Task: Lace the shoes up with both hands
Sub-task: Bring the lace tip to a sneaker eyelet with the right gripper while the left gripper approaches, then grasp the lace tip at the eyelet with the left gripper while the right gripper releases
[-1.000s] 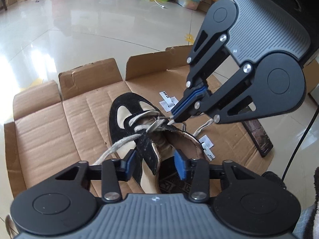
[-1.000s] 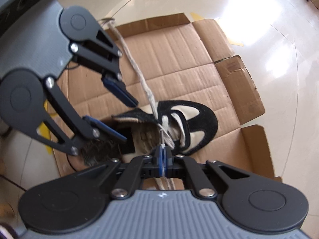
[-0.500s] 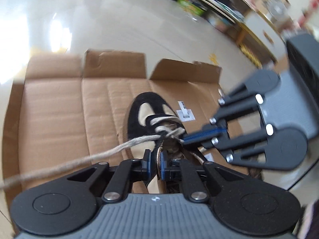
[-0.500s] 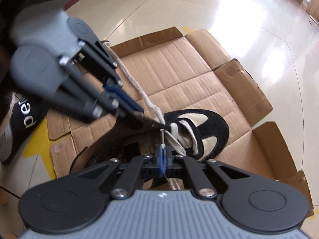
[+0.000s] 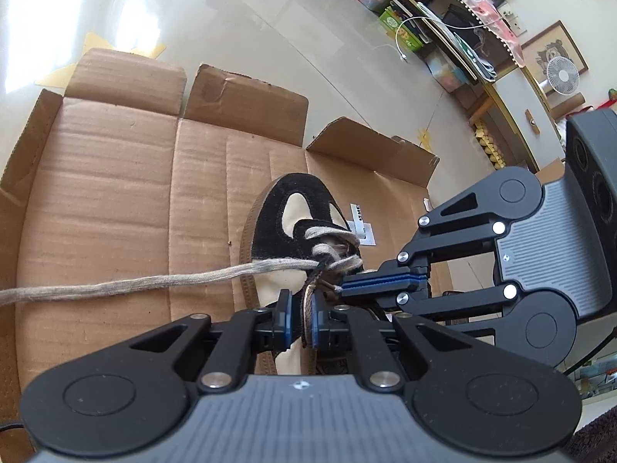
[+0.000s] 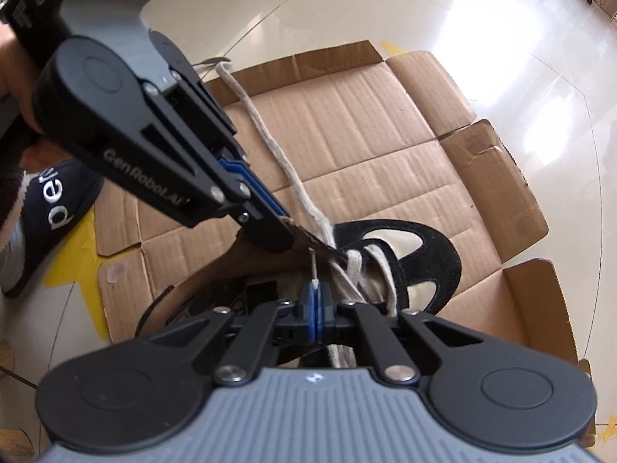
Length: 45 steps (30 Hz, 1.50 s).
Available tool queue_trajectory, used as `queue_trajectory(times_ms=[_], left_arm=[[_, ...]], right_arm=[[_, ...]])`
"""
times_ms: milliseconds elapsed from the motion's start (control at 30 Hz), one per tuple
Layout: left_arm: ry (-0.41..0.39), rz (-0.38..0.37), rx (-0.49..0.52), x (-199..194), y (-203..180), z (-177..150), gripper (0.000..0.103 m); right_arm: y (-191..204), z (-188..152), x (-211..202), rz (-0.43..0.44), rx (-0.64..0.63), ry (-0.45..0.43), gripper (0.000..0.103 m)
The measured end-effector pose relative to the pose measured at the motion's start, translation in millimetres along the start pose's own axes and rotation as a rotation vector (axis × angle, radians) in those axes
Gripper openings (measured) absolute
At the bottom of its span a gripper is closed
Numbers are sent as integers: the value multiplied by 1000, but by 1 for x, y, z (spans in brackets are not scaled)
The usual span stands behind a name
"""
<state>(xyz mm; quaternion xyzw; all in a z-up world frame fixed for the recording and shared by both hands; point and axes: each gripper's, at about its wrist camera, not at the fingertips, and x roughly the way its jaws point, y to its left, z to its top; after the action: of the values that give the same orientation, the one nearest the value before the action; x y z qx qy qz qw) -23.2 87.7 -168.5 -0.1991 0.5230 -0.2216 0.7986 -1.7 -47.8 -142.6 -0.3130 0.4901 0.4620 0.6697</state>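
Observation:
A black and cream suede shoe (image 5: pixel 293 212) lies on flattened cardboard (image 5: pixel 115 200), toe pointing away; it also shows in the right wrist view (image 6: pixel 420 266). A beige lace (image 5: pixel 154 279) runs from the eyelets off to the left. My left gripper (image 5: pixel 302 318) is shut on the shoe's eyelet flap (image 5: pixel 307 308); it also shows in the right wrist view (image 6: pixel 308 237). My right gripper (image 6: pixel 315 310) is shut on the thin lace tip (image 6: pixel 314 268); in the left wrist view it (image 5: pixel 343 287) comes in from the right at the eyelets.
The cardboard's raised flaps (image 5: pixel 246 92) border the far side. A dark slipper with white letters (image 6: pixel 50 208) sits on the tiled floor at the left. Shelves with boxes (image 5: pixel 443 19) and a fan (image 5: pixel 563 77) stand far back.
My left gripper was open a second ago; it has closed on the eyelet flap and swung its view to the right. The right gripper stays shut on the lace tip at the eyelets.

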Motion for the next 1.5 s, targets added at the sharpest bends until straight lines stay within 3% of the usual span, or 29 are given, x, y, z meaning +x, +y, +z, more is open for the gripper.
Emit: queue_trajectory(times_ms=[233, 500, 800, 967, 1133, 1267, 1500], left_arm=[[-10, 10, 72, 0, -7, -4, 9], [22, -16, 68, 4, -8, -6, 11], [28, -12, 104, 6, -14, -8, 14], [57, -53, 42, 6, -5, -7, 28], [60, -61, 24, 1, -2, -7, 30], [25, -80, -3, -6, 1, -2, 30], [-4, -148, -153, -2, 21, 4, 30]], right_arm=[[1, 1, -1, 14, 30, -16, 2], [3, -1, -6, -39, 58, -115, 1], [1, -6, -11, -36, 101, -138, 2], [5, -8, -16, -31, 78, -131, 22], [14, -7, -8, -73, -21, -70, 16], [24, -9, 1, -137, -104, -48, 2], [23, -7, -5, -150, -49, -134, 1]])
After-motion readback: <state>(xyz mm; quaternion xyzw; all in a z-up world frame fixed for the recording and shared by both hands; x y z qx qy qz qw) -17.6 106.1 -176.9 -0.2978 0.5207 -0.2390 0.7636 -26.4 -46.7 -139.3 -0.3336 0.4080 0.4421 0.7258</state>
